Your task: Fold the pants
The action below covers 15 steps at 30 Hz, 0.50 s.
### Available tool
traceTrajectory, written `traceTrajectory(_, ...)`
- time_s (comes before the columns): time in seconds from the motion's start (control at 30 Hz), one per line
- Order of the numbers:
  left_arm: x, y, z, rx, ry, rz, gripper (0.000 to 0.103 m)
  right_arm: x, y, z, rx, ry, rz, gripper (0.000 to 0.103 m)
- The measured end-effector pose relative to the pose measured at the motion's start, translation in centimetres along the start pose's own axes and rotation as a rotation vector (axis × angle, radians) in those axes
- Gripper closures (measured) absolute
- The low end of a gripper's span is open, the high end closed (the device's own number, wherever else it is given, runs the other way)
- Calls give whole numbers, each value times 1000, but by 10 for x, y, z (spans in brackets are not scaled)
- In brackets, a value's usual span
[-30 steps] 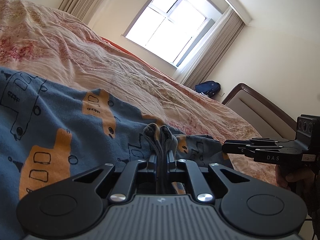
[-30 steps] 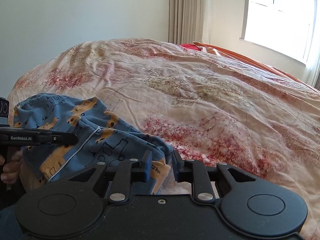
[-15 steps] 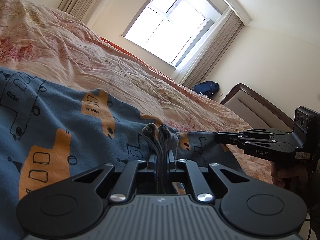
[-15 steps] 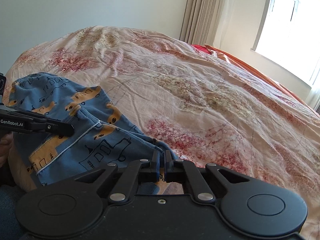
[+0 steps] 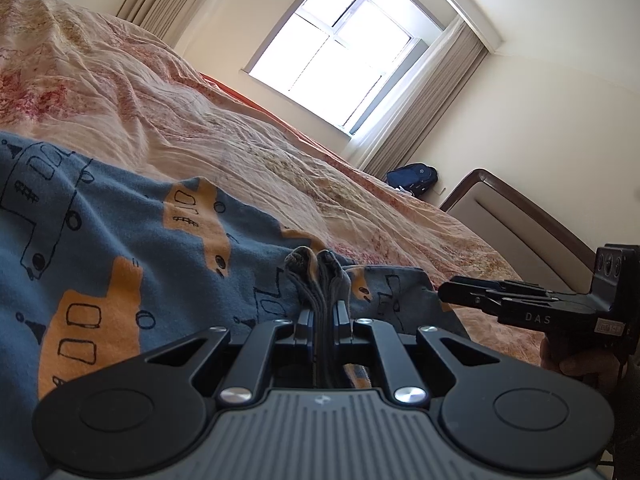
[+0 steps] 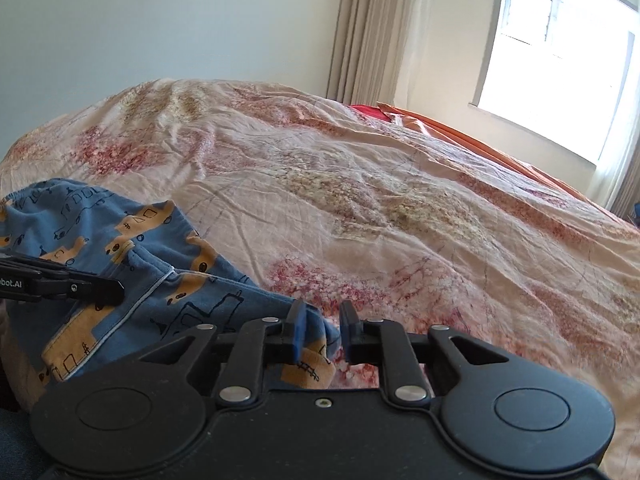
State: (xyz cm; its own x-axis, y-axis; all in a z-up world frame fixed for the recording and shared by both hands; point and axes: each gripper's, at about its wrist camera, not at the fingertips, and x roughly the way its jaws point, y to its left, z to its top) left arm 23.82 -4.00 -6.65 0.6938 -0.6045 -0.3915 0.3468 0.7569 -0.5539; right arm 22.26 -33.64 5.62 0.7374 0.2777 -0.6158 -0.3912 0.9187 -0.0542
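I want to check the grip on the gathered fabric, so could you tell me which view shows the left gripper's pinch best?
The left wrist view: the left gripper is shut on bunched pants fabric. The right wrist view shows only its side.

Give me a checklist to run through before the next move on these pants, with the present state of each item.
1. Left gripper grips the pants: ok, jaws shut on a bunched fold of fabric.
2. Right gripper grips the pants: not ok, its jaws are opening and the cloth edge lies loose between them.
3. Pants rest on the bedspread: ok.
4. Pants lie flat: not ok, wrinkled and bunched near both grippers.
5. Bedspread beyond the pants free for folding: ok.
6. Whole garment in view: cannot tell, both views cut it off.
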Motion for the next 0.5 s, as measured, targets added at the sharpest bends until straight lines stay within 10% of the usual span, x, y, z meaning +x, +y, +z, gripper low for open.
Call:
traceTrajectory(0.27,0,-2,0,-6,10,22,95,-44,7,-62,173,-21,-31,24)
traceTrajectory(0.5,-16,-18,12,14,29,26,95,-46,23,-82,231,-66,-133,16)
